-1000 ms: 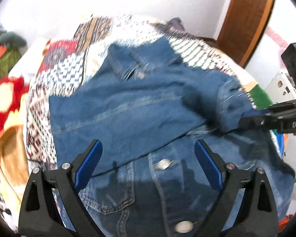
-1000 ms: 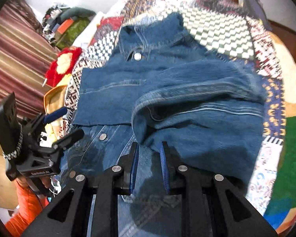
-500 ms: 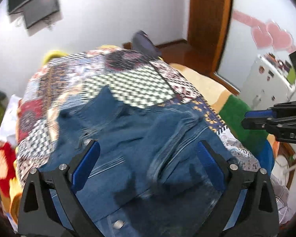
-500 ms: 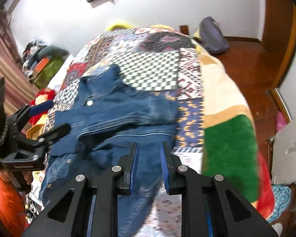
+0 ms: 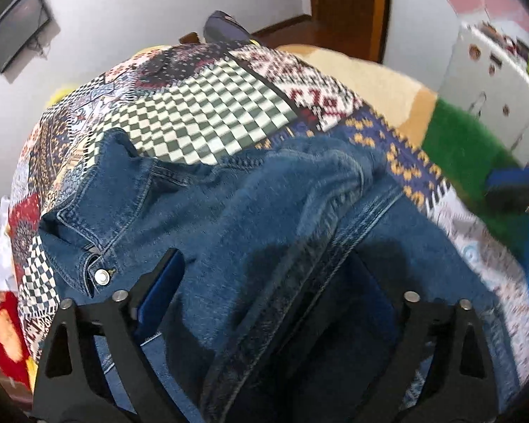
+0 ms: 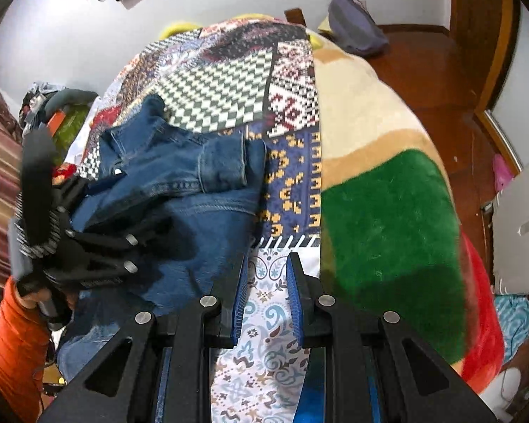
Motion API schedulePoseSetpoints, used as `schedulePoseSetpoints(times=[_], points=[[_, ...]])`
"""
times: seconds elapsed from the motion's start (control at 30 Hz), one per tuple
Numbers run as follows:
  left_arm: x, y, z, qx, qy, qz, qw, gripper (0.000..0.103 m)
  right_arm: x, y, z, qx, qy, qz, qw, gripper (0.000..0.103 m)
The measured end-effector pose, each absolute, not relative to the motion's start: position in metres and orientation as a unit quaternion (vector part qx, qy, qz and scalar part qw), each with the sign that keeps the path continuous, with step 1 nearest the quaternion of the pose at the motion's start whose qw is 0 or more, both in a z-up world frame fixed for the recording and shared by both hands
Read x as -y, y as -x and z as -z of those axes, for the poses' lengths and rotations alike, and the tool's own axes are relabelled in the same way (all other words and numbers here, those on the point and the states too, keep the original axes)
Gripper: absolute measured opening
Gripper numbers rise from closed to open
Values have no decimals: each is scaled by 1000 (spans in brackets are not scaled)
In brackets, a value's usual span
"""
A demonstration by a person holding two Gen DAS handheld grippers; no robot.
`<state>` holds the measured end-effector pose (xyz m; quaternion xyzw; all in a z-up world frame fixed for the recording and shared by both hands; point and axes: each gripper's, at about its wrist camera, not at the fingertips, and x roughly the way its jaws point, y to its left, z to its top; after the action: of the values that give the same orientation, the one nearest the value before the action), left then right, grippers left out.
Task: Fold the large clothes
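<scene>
A blue denim jacket (image 5: 250, 218) lies partly folded on the patchwork bedspread (image 5: 201, 112), collar and a metal button (image 5: 101, 276) at the left. My left gripper (image 5: 264, 275) hangs low over the jacket, its jaws wide and closing. A thick seamed fold runs between them, and the pads do not press on it. In the right wrist view the jacket (image 6: 180, 190) lies at the left with its cuff folded across, and the left gripper (image 6: 151, 243) is over it, held by a hand in an orange sleeve (image 6: 17, 345). My right gripper (image 6: 266, 278) is shut and empty, over a floral sheet (image 6: 264, 352) beside the jacket's edge.
A green and cream plush blanket (image 6: 388, 211) covers the bed to the right of the jacket. Beyond the bed there is a wooden floor with a grey bag (image 6: 356, 24). A heap of clothes (image 6: 53, 105) lies far left, and a white cabinet (image 6: 525, 225) stands at the right.
Both grippers have moved right along the bed. The right one left the jacket and now hangs over the floral sheet. The left one now straddles the seamed fold.
</scene>
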<state>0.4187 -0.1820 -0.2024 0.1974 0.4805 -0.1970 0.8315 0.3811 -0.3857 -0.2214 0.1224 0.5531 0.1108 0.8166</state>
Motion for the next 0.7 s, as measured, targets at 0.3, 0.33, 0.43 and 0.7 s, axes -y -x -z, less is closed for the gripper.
schedulePoseSetpoints(times=[0.3, 0.33, 0.43, 0.7], points=[[179, -442, 215, -530, -178, 226, 798, 74, 371, -392, 236, -562, -132, -123, 807, 18], [180, -441, 222, -538, -182, 228, 791, 72, 369, -393, 236, -563, -130, -123, 807, 18], [180, -439, 231, -534, -194, 216, 794, 53, 362, -394, 236, -566, -122, -127, 806, 18], [135, -455, 176, -488, -117, 190, 843, 12, 350, -399, 230, -567, -99, -124, 808, 18]])
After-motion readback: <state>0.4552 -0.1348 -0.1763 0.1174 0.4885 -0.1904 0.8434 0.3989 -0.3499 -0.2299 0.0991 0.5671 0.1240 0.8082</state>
